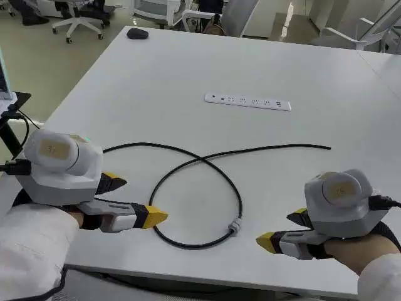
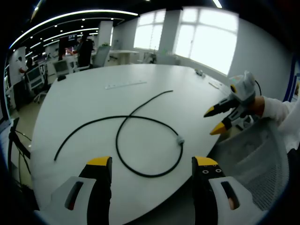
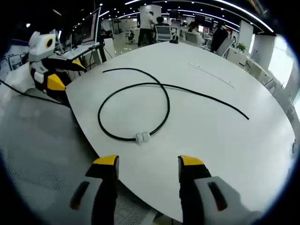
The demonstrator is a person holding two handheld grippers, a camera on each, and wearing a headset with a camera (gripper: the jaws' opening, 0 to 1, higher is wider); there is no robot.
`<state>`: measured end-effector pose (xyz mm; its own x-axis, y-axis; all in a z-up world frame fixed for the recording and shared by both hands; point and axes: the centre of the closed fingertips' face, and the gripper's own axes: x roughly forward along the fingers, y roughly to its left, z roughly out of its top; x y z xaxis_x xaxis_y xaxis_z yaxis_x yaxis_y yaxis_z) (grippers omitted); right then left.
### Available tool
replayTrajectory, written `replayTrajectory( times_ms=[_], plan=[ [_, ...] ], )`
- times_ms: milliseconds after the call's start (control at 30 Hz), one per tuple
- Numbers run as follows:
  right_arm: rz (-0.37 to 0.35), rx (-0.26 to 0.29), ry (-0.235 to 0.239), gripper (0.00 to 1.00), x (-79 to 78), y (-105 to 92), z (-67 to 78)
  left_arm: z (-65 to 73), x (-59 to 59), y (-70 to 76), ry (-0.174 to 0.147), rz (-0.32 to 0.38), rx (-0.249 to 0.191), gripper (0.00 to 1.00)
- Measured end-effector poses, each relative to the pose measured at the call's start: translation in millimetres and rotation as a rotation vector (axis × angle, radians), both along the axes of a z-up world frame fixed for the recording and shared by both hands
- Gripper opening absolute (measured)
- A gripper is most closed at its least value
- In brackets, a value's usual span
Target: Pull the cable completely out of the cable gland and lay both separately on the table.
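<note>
Black cable [image 1: 188, 164] lies in a loop across the white table [image 1: 156, 75], with the grey gland [image 1: 235, 226] threaded on it at the loop's near side; nothing is parted yet, so I judge this to be the approach before any grasp. Going across, my left claw [image 1: 143, 199] hangs over the near edge of the table, jaws spread wide, empty and touching nothing; the loop sits between the two claws; the gland lies just ahead of my right claw [image 1: 277, 229], which is likewise spread wide and empty above the near edge. Next I would pinch the gland with the right claw, take the cable beside it with the left, and draw the two apart along the cable's line.
</note>
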<state>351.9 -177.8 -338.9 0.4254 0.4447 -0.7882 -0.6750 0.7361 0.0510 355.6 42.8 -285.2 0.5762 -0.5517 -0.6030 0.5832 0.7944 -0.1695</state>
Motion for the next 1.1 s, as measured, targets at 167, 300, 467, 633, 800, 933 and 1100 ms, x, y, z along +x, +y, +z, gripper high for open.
replayTrajectory(
  times_ms=[167, 300, 467, 633, 800, 933, 1100],
  plan=[
    [0.002, 0.0, 0.004, 0.52, 0.0, 0.0, -1.3, -0.4, -0.3, 0.0, 0.002, 0.001, 0.0, 0.69],
    [0.003, -0.001, 0.006, 0.52, -0.2, -0.1, -1.6, -1.0, -0.9, -0.3, 0.005, -0.001, 0.001, 0.69],
    [0.003, -0.001, 0.008, 0.52, -0.4, -0.1, -1.8, -1.5, -0.8, -0.4, 0.006, -0.002, 0.003, 0.69],
    [0.004, -0.001, 0.01, 0.52, -0.3, 0.3, -2.0, -2.0, -0.6, 0.1, 0.009, -0.001, 0.004, 0.69],
    [0.004, 0.001, 0.012, 0.52, -0.8, 0.6, -2.2, -2.2, -0.5, 0.7, 0.01, 0.001, 0.004, 0.69],
    [0.0, 0.004, 0.01, 0.52, -0.5, 0.5, -1.8, -2.4, -0.6, 1.2, 0.011, 0.004, 0.005, 0.69],
    [-0.006, 0.009, 0.008, 0.52, 0.1, -0.3, -0.7, -4.5, -0.7, 3.5, 0.019, 0.01, 0.021, 0.67]
  ],
)
